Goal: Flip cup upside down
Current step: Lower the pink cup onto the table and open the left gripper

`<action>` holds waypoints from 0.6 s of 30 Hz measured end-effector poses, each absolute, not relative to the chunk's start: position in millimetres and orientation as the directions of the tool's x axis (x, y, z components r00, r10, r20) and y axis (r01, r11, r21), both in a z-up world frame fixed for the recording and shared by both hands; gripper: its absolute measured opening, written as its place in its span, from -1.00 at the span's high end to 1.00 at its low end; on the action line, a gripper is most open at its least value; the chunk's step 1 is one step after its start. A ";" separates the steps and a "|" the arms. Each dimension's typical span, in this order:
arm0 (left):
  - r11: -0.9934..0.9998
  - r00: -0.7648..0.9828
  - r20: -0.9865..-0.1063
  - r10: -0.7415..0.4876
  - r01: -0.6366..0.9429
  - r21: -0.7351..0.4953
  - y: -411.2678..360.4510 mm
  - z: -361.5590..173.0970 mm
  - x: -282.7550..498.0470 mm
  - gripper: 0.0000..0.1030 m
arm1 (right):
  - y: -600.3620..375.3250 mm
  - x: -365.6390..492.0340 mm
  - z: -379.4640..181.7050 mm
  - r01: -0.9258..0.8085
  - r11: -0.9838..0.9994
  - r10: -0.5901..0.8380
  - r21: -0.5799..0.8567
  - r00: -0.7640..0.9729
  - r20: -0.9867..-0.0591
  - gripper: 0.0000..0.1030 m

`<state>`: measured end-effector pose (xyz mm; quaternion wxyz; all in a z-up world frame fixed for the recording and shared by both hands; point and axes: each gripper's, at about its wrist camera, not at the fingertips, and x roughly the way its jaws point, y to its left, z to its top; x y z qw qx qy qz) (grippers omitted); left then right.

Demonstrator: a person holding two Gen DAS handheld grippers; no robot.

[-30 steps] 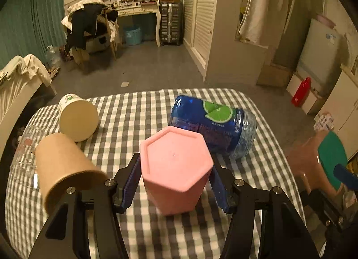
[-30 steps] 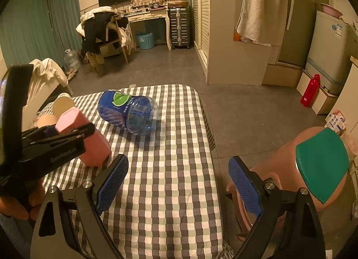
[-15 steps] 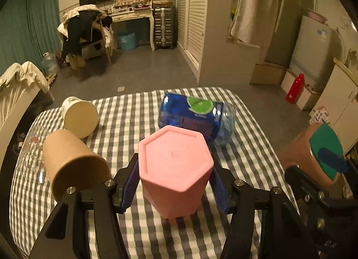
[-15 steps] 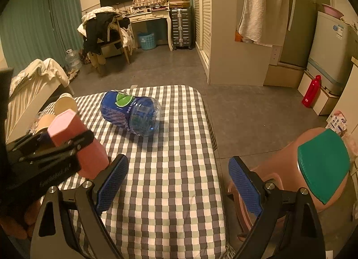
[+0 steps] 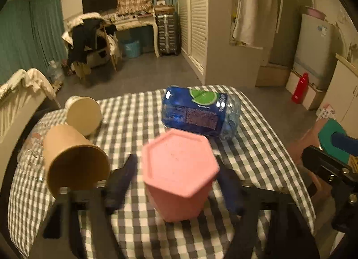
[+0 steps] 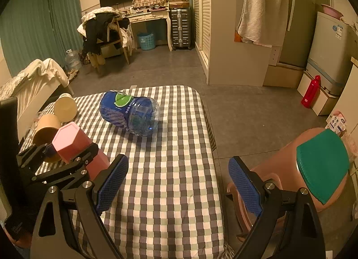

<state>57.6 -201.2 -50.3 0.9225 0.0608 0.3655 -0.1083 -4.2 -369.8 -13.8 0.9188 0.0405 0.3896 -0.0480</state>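
Pink cup [image 5: 179, 176], one only: six-sided, matt, closed base up and mouth down on the checked table [image 5: 257, 147], near its front left part. From the left view, seen from above: flat hexagon base with a raised rim, walls narrowing downward. From the right view, seen from the side [image 6: 71, 144]: leaning with the base toward the left, low part behind black gripper arms.

Around it, left gripper [image 5: 176, 185]: one dark blue pad [image 5: 120, 183] on each side of the cup, both blurred. A thin strip of cloth between the left pad and the wall; the other pad very close to the wall. Clamped or loose, cannot tell. In the right view only the arms across the cup, pads mostly hidden.

Right gripper [image 6: 179, 183]: spread wide, holding nothing, over the table's right front edge, well apart from the cup. In the left view only a piece of it at the right border.

Two paper cups lying on their sides, left of the pink one: the near one [image 5: 76, 165] with open mouth to the camera, just beside the left pad; the far one [image 5: 84, 113] behind it. One blue bottle [image 5: 201, 113] on its side, just behind the pink cup. One brown stool [image 6: 322, 165] with green seat, on the floor right of the table, whole only in the right view.
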 end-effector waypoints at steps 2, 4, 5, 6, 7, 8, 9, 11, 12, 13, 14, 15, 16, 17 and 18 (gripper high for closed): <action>0.969 0.751 -0.643 -0.152 0.242 0.053 -200.2 -44.7 51.4 -0.73 | -370.0 -6.4 -12.6 0.117 0.993 -0.061 0.031 0.702 -0.710 -0.77; 0.967 0.771 -0.619 -0.152 0.246 0.070 -199.1 -38.3 45.9 -0.73 | -371.0 -9.6 -10.0 0.112 0.993 -0.062 0.026 0.714 -0.697 -0.77; 0.967 0.780 -0.608 -0.148 0.243 0.076 -198.1 -33.8 43.2 -0.73 | -371.5 -11.5 -8.1 0.107 0.994 -0.061 0.025 0.722 -0.689 -0.77; 0.968 0.787 -0.600 -0.145 0.238 0.078 -196.6 -30.0 41.4 -0.73 | -371.2 -13.7 -5.7 0.101 0.995 -0.058 0.025 0.731 -0.680 -0.77; 0.970 0.794 -0.591 -0.142 0.230 0.075 -193.6 -24.5 38.3 -0.73 | -371.7 -17.5 -2.2 0.092 0.995 -0.051 0.027 0.745 -0.665 -0.77; 0.973 0.802 -0.580 -0.142 0.222 0.069 -189.7 -19.0 35.1 -0.73 | -372.1 -20.8 1.1 0.083 0.996 -0.042 0.031 0.757 -0.651 -0.77; 0.977 0.817 -0.559 -0.139 0.207 0.060 -184.5 -10.9 28.8 -0.73 | -372.0 -25.2 5.4 0.070 0.997 -0.030 0.038 0.772 -0.635 -0.77; 0.979 0.839 -0.526 -0.140 0.195 0.051 -175.4 3.8 14.9 -0.73 | -371.4 -37.2 15.6 0.034 0.998 0.005 0.055 0.805 -0.594 -0.77; 0.980 0.848 -0.511 -0.142 0.193 0.047 -171.4 9.5 8.6 -0.73 | -371.0 -43.2 20.3 0.017 0.998 0.023 0.064 0.817 -0.576 -0.77; 0.982 0.862 -0.488 -0.140 0.184 0.043 -165.5 18.0 -1.3 -0.73 | -370.7 -48.0 24.7 0.004 0.998 0.035 0.069 0.827 -0.562 -0.77; 0.984 0.876 -0.464 -0.134 0.172 0.040 -159.6 26.1 -11.7 -0.73 | -369.7 -54.2 29.6 -0.007 0.997 0.045 0.071 0.838 -0.544 -0.77; 0.986 0.886 -0.446 -0.127 0.161 0.039 -154.1 32.1 -20.5 -0.73 | -367.8 -58.6 33.9 -0.014 0.998 0.048 0.068 0.845 -0.532 -0.77; 0.988 0.896 -0.427 -0.119 0.150 0.038 -149.4 37.8 -29.6 -0.73 | -365.5 -65.2 38.4 -0.020 0.998 0.048 0.060 0.854 -0.518 -0.77; 0.990 0.905 -0.410 -0.113 0.140 0.036 -145.3 42.1 -38.0 -0.73 | -363.1 -71.0 42.6 -0.025 0.998 0.047 0.051 0.862 -0.504 -0.77; 0.991 0.914 -0.391 -0.106 0.129 0.033 -139.0 46.7 -48.6 -0.73 | -361.1 -74.9 46.7 -0.028 0.999 0.045 0.043 0.869 -0.493 -0.77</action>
